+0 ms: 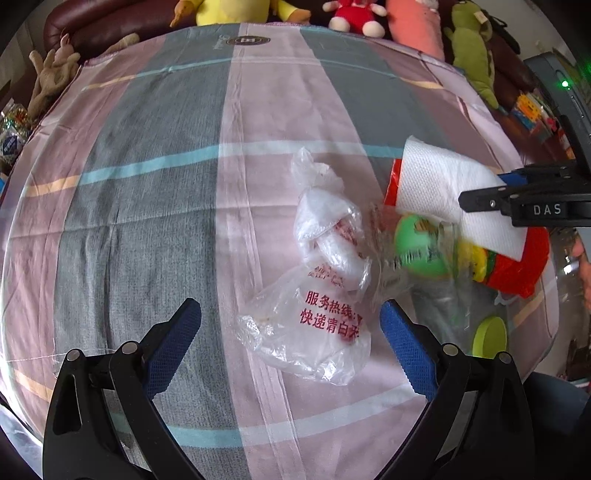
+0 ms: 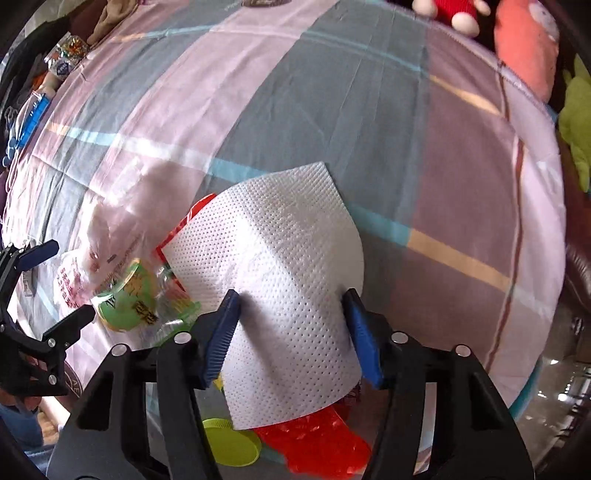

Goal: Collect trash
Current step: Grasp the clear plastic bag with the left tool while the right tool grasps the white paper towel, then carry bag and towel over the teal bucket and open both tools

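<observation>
A crumpled clear plastic bag with red print (image 1: 317, 295) lies on the striped bedsheet (image 1: 147, 184). My left gripper (image 1: 290, 332) is open with the bag's lower part between its blue fingers. My right gripper (image 2: 291, 325) has its jaws apart around a white paper towel (image 2: 280, 280), pads touching its sides; it also shows in the left wrist view (image 1: 443, 192). Under the towel lie a red wrapper (image 2: 325, 443), a green-labelled clear bottle (image 2: 136, 299) and a yellow-green lid (image 2: 229, 443).
Plush toys (image 1: 354, 14) line the far edge of the bed. More clutter sits at the left edge (image 2: 33, 110). A grey device with a green light (image 1: 561, 85) stands at the right. The wide sheet beyond the trash pile is flat.
</observation>
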A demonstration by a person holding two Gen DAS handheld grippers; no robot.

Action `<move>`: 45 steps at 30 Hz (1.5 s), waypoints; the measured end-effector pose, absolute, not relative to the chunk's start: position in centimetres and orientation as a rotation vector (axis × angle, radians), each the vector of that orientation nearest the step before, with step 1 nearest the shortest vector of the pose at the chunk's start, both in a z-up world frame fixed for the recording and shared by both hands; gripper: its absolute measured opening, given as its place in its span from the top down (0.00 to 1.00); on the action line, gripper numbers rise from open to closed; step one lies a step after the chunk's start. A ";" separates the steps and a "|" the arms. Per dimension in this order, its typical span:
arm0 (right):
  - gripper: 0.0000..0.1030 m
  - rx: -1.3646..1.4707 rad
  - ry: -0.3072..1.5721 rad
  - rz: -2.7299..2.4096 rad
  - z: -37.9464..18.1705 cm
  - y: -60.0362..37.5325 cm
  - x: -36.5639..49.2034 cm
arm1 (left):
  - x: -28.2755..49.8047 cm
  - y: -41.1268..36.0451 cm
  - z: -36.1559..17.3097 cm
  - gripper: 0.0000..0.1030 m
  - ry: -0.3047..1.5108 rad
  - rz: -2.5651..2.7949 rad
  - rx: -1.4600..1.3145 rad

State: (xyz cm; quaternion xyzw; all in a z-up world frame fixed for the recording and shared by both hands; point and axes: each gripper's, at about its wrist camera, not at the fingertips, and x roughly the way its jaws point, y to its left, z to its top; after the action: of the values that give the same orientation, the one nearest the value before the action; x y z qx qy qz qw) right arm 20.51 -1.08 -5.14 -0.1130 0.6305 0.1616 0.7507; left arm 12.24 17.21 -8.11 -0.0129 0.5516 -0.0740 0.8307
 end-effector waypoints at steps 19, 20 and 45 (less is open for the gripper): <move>0.94 -0.138 1.249 0.368 1.1 -3.3 19.0 | 12.5 16.9 -8.5 0.73 1.126 -0.162 0.027; 0.94 -0.127 1.243 0.363 1.4 -3.7 18.9 | 12.7 17.1 -8.4 0.74 1.126 -0.166 0.000; 0.94 0.062 1.191 0.311 3.6 -12.0 16.7 | 11.7 13.6 -1.1 0.77 0.986 -0.266 -0.077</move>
State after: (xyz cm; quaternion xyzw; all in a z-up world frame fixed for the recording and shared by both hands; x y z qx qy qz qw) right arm 16.67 -11.98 3.62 0.0289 0.5586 0.1458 0.8160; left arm 11.75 13.62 -1.09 -0.0369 0.4717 -0.1274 0.8717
